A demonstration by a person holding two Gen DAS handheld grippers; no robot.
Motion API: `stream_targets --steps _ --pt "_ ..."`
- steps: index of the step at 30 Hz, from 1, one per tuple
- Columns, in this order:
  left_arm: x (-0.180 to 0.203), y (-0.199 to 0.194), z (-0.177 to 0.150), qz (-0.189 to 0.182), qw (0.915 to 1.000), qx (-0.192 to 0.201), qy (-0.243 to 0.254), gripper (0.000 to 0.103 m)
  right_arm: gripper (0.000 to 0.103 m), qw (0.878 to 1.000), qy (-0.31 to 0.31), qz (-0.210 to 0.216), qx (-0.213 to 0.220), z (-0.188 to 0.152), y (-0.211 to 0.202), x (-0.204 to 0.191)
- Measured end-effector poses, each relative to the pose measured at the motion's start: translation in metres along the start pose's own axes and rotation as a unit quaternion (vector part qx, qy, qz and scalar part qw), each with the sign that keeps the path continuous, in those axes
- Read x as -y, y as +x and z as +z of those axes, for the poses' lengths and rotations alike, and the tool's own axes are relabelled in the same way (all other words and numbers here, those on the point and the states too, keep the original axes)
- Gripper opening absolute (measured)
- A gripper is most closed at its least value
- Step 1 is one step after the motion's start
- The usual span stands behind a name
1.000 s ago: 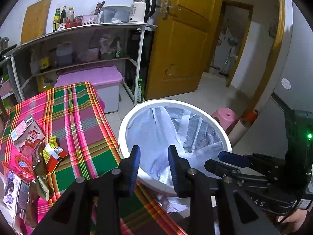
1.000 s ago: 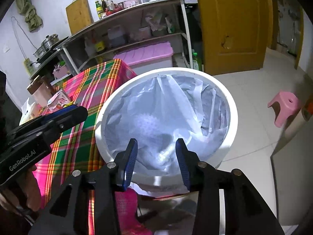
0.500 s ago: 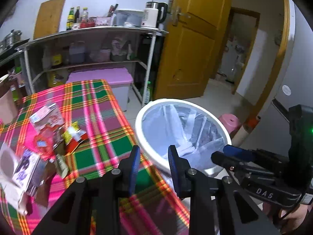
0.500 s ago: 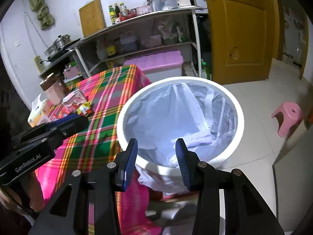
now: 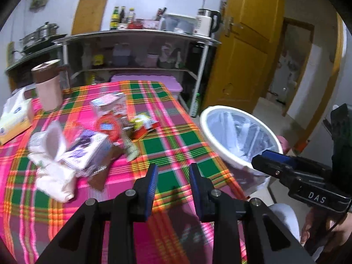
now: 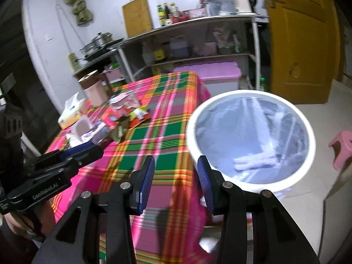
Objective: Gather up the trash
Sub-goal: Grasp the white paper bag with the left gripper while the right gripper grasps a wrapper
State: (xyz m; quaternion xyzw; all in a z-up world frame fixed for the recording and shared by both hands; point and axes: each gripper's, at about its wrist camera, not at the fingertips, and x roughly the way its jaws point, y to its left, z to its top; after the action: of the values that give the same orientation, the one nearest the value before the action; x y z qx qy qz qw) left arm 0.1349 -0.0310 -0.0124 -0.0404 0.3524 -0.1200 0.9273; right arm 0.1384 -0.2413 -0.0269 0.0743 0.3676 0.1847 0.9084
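Observation:
A pile of trash lies on the plaid tablecloth [image 5: 176,140]: a purple-and-white carton [image 5: 88,149], crumpled white tissue [image 5: 52,176], a red wrapper [image 5: 107,127] and a yellow-red wrapper [image 5: 143,125]. My left gripper [image 5: 173,169] hovers over the cloth just short of the pile, open, with nothing between its fingers. The white bin [image 6: 220,98] with its plastic liner stands at the table's right edge. My right gripper [image 6: 176,165] hangs open and empty over the table edge beside the bin. The trash pile [image 6: 118,118] sits further back on the left.
A pink cup with a brown lid [image 5: 47,88] and a tissue box [image 5: 13,121] stand at the table's far left. Behind are a metal shelf rack [image 5: 136,37], a pink storage box [image 6: 209,72] and a yellow door [image 5: 242,55]. A pink stool [image 6: 343,145] is on the floor.
Both grippers have swung left, away from above the bin and toward the table. The bin has slid to the right in both views and the trash pile has come forward.

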Motion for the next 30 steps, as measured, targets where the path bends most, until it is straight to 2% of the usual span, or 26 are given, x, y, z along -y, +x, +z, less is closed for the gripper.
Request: stream_targets --steps 9,13,21,30 --pt "-0.053 -0.025 -0.013 0.052 0.9977 0.008 -0.044 0.03 0.043 0.998 -0.031 0.038 -0.047 -0.003 0.027 -0.038" --pt "-0.075 -0.031 -0.015 0.066 0.9954 0.013 -0.068 0.04 0.043 0.996 -0.044 0.046 -0.055 -0.002 0.036 -0.052" --pt "-0.122 -0.032 -0.019 0.099 0.9862 0.012 -0.132 0.042 0.042 0.996 -0.055 0.051 -0.057 0.009 0.051 -0.069" --pt "-0.147 -0.011 -0.015 0.086 0.9767 0.002 -0.197 0.042 0.042 0.994 -0.062 0.057 -0.067 0.022 0.08 -0.081"
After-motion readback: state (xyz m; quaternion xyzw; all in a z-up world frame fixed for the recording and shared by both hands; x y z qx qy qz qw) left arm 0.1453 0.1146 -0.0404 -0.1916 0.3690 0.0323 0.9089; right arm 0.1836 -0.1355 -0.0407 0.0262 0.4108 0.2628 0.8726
